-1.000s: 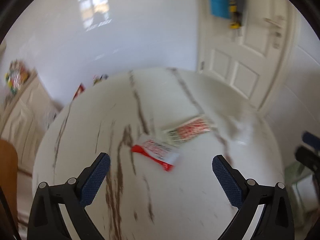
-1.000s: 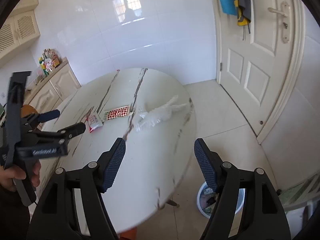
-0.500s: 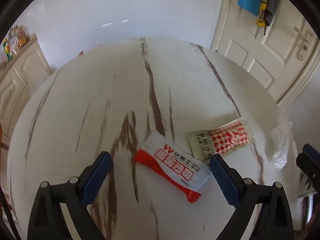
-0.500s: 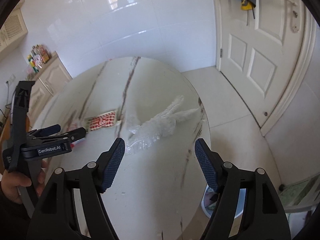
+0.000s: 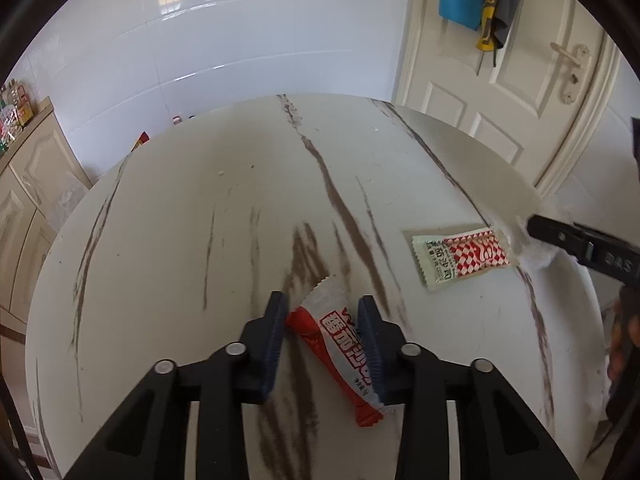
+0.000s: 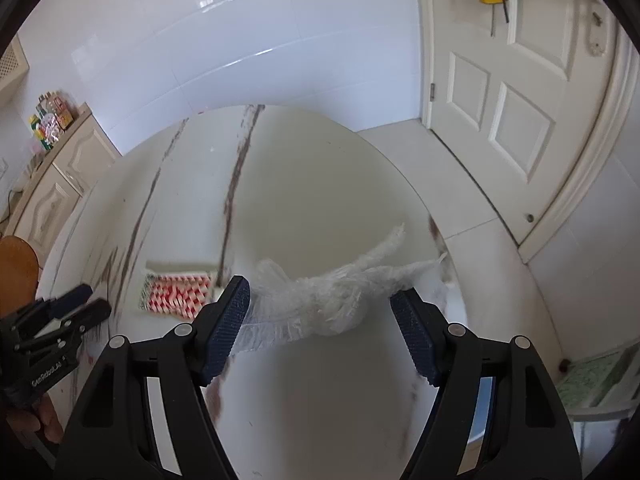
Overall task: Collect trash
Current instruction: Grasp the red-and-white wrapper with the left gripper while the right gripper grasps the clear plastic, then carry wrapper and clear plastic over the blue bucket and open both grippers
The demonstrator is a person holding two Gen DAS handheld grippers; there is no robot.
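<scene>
A red and white wrapper point(image 5: 336, 344) lies slantwise on the round marble table point(image 5: 200, 220). My left gripper point(image 5: 322, 322) is down over it, its jaws closing, and both pads touch the wrapper's edges. A red-checked sachet point(image 5: 464, 256) lies to the right, flat on the table. In the right wrist view a crumpled clear plastic bag point(image 6: 320, 300) sits between the fingers of my right gripper point(image 6: 322, 318), which stands open around it. The sachet point(image 6: 176, 292) and my left gripper point(image 6: 80, 304) show at the left of that view.
The table's right edge point(image 6: 444, 240) runs close behind the plastic bag, with tiled floor beyond. A white door point(image 5: 500, 80) stands at the back right, a cream cabinet point(image 5: 24, 184) at the left. A wooden chair back point(image 6: 16, 272) is at the table's left side.
My left gripper came down onto the red and white wrapper and its jaws narrowed from wide open to the wrapper's edges. My right gripper sank forward until the plastic bag lay between its open fingers.
</scene>
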